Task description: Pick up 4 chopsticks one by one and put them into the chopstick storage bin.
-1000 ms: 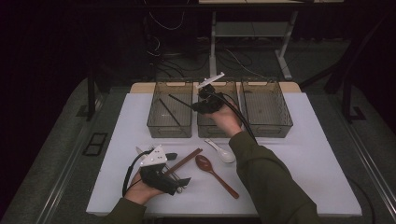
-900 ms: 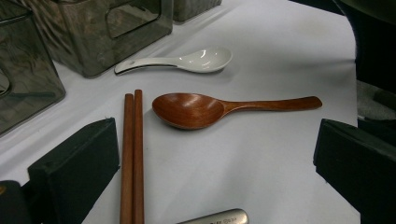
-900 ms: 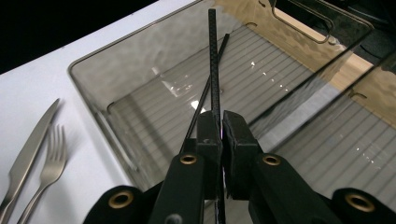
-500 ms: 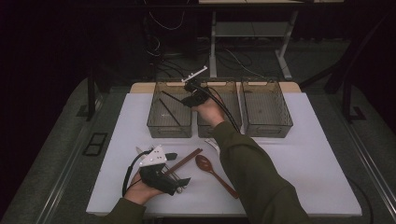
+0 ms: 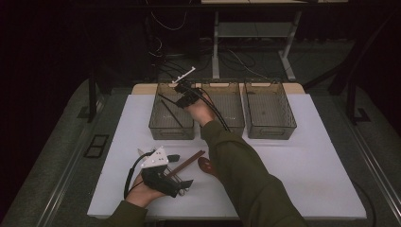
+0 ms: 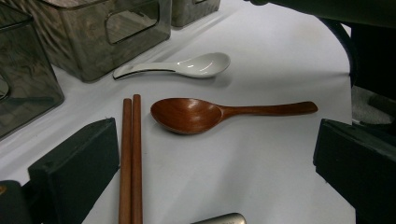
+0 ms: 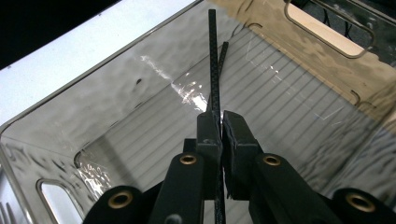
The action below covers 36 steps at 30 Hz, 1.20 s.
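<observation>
Fingers of right gripper (image 7: 220, 122) pinched on black chopstick (image 7: 213, 60), over leftmost bin (image 5: 156, 124), walls near, 2nd chopstick (image 7: 221, 55) inside

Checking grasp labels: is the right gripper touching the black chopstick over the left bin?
Touching. The right gripper view shows the right gripper with its jaws shut on the black chopstick, which runs between the pads.

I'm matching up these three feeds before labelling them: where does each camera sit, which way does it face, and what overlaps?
High view: above the person's side, facing forward and down on the table; both forearms, left gripper, right gripper.
Left gripper view: low between open jaws, facing wooden chopsticks, wooden spoon, white spoon.
Right gripper view: looks along jaws shut on black chopsticks, down into the left bin.
Shared: the bins, chopsticks.
</observation>
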Each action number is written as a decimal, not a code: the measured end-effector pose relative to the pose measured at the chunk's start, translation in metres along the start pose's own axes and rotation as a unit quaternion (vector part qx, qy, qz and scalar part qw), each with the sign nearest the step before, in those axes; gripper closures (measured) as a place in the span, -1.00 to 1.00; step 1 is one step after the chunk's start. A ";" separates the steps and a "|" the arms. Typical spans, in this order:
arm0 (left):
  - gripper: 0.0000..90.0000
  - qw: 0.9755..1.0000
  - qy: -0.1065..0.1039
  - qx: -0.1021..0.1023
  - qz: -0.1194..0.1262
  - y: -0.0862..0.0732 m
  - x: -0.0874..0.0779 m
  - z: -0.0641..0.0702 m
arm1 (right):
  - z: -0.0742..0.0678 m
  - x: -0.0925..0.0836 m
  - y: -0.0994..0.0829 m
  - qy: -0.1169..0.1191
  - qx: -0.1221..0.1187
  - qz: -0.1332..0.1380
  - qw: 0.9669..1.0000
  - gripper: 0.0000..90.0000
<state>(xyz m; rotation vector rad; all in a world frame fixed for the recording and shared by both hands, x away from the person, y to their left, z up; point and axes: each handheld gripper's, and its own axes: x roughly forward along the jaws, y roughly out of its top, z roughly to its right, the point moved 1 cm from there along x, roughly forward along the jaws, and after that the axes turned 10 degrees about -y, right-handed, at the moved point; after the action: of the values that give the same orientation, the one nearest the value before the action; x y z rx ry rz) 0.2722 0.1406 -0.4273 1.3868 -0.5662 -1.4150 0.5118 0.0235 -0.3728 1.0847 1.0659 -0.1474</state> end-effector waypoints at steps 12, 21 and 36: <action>-1.00 1.000 -0.001 0.003 -0.002 0.000 0.001 0.000 | 0.000 -0.005 0.003 0.001 -0.005 0.012 1.000 0.42; -1.00 1.000 0.001 0.002 -0.003 0.000 0.000 0.001 | 0.003 -0.023 -0.007 0.038 -0.015 0.037 0.998 0.02; -1.00 1.000 0.007 0.004 -0.010 -0.001 0.000 -0.001 | 0.023 -0.068 -0.054 0.069 -0.015 0.074 0.995 -0.46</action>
<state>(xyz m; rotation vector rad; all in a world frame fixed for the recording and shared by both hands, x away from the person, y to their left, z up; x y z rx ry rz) 0.2722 0.1415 -0.4280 1.4115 -0.5499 -1.4196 0.4600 -0.0469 -0.3545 1.1552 1.1027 0.0622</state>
